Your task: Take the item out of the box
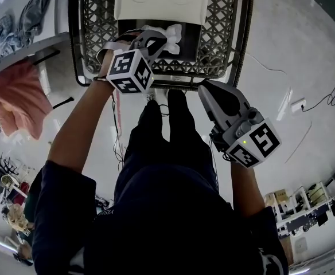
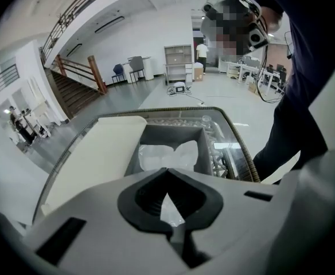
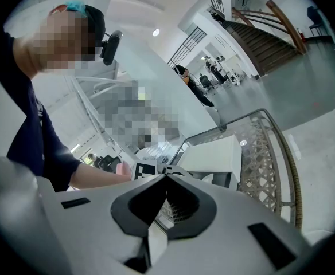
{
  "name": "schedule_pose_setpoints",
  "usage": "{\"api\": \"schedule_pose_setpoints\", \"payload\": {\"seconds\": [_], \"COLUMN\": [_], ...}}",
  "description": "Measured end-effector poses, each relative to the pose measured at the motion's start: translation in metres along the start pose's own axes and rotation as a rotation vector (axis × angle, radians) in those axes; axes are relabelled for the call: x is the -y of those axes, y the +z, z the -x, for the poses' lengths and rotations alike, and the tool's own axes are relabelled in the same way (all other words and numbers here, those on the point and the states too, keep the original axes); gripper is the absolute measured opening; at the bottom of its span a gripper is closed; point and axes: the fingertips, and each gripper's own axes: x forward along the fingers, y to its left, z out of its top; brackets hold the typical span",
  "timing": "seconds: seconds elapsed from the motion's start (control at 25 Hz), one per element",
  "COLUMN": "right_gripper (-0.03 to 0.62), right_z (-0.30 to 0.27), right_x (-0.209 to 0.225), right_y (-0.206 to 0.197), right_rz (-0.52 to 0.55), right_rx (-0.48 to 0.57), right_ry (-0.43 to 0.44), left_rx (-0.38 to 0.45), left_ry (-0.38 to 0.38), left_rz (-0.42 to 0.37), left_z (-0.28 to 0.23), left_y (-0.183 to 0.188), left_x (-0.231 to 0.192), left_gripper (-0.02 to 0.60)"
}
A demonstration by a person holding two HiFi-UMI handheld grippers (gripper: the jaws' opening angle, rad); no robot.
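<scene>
The lattice-woven tabletop (image 1: 222, 22) carries one open dark box (image 1: 189, 39). The box's white lid (image 1: 162, 2) spreads flat on the tabletop just beside the box.

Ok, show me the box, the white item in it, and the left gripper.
box (image 2: 170, 133), left gripper view, its dark back wall.
white item (image 2: 167, 155), left gripper view, middle of the wrapping.
left gripper (image 1: 155, 41), head view, midway between its fingertips.
</scene>
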Motion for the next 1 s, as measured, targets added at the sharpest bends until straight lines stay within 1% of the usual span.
{"api": "schedule_pose_setpoints", "payload": {"seconds": [0.16, 0.32, 0.44, 0.68, 0.84, 1.0], "right_gripper": [0.023, 0.023, 0.023, 0.023, 0.023, 0.023], "right_z": [0.0, 0.001, 0.002, 0.01, 0.016, 0.02], "right_x": [-0.012, -0.028, -0.043, -0.1, -0.124, -0.141], "right_y": [0.011, 0.022, 0.029, 0.05, 0.082, 0.104], "right_rz": [0.014, 0.046, 0.082, 0.151, 0.239, 0.293], "right_rx": [0.026, 0.053, 0.075, 0.101, 0.153, 0.196], "right_ry": [0.006, 0.011, 0.015, 0.026, 0.024, 0.014], "left_rx": [0.058, 0.102, 0.15, 0.263, 0.341, 0.431], "left_ry": [0.041, 0.082, 0.116, 0.16, 0.243, 0.302], "left_rz": [0.028, 0.012, 0.025, 0.117, 0.142, 0.194], "left_z": [0.027, 0.057, 0.084, 0.17, 0.218, 0.256], "left_y": [0.019, 0.034, 0.043, 0.061, 0.074, 0.086], "left_x": [-0.005, -0.002, 0.0, 0.017, 0.014, 0.01], "left_gripper": [0.008, 0.008, 0.008, 0.008, 0.008, 0.008]}}
